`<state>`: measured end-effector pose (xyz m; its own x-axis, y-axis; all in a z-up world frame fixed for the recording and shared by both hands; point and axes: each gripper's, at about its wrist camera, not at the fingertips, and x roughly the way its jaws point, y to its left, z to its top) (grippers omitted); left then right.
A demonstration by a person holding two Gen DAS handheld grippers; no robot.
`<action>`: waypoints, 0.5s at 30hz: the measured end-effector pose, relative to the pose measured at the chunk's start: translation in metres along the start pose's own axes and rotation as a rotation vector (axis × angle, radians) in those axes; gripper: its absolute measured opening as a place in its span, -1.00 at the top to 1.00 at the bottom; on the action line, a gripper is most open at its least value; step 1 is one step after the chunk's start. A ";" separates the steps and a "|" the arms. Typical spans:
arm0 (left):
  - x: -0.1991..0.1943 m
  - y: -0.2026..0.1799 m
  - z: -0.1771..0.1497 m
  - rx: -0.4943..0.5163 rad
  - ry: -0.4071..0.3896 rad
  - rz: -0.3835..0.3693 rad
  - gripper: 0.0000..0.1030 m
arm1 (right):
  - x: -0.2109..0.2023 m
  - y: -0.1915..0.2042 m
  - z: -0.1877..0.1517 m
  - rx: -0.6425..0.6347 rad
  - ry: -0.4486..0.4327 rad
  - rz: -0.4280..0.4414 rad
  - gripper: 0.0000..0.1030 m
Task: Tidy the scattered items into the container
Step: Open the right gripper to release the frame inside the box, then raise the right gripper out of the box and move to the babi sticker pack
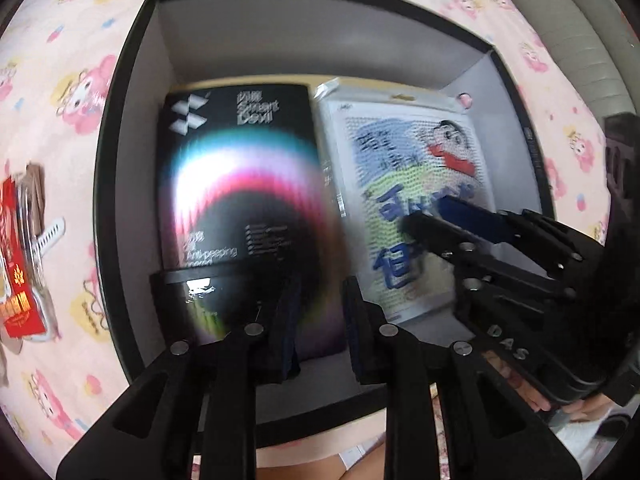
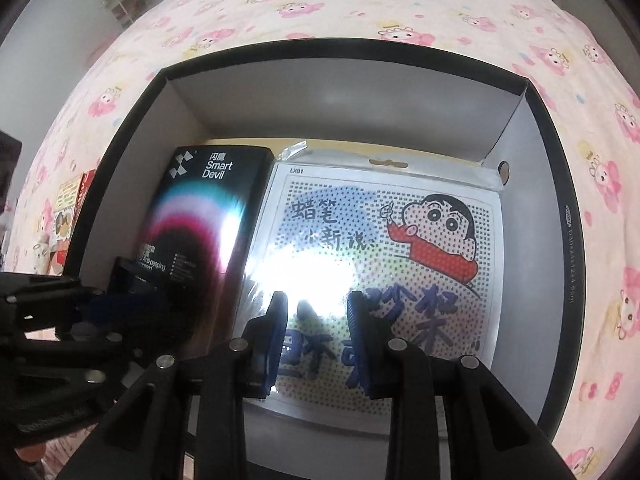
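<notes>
Biggest risk here looks like clutter inside the box (image 2: 540, 128): both tools are crowded low over it, so either one could bump the other or nudge the two flat packs already lying on the bottom. The black Smart Devil screen protector box (image 2: 208, 216) sits on the left, right beside the cartoon bead-art pack (image 2: 384, 240) in its glossy sleeve, which would slide easily if a fingertip dragged across it. Over on the bedsheet (image 1: 72, 80), well left of the box, a red packet (image 1: 18, 264) and a white strap-like thing (image 1: 50, 234) are not yet in, so the job isn't done. The left tool (image 1: 320, 328) hangs steeply down over the near end of the Smart Devil box, jaws closed on nothing. The right tool (image 2: 318, 328) points steeply down over the bead-art pack, also closed and empty, though whether it touches the sleeve is hard to tell.
</notes>
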<state>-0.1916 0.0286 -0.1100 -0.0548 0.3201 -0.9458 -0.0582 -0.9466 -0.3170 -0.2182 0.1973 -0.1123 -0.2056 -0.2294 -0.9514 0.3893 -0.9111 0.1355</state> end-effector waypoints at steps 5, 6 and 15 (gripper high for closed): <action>-0.012 -0.008 -0.006 0.009 -0.090 -0.012 0.49 | -0.002 -0.005 -0.003 0.022 -0.005 -0.018 0.48; -0.019 -0.011 -0.010 0.017 -0.124 -0.019 0.41 | -0.005 -0.005 -0.005 0.025 -0.012 -0.015 0.48; -0.100 -0.027 -0.055 0.060 -0.413 0.024 0.01 | -0.071 0.020 -0.025 0.009 -0.227 -0.038 0.16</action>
<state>-0.1301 0.0207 -0.0111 -0.4516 0.2973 -0.8412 -0.1095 -0.9542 -0.2785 -0.1730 0.2036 -0.0487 -0.4170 -0.2653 -0.8693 0.3696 -0.9233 0.1044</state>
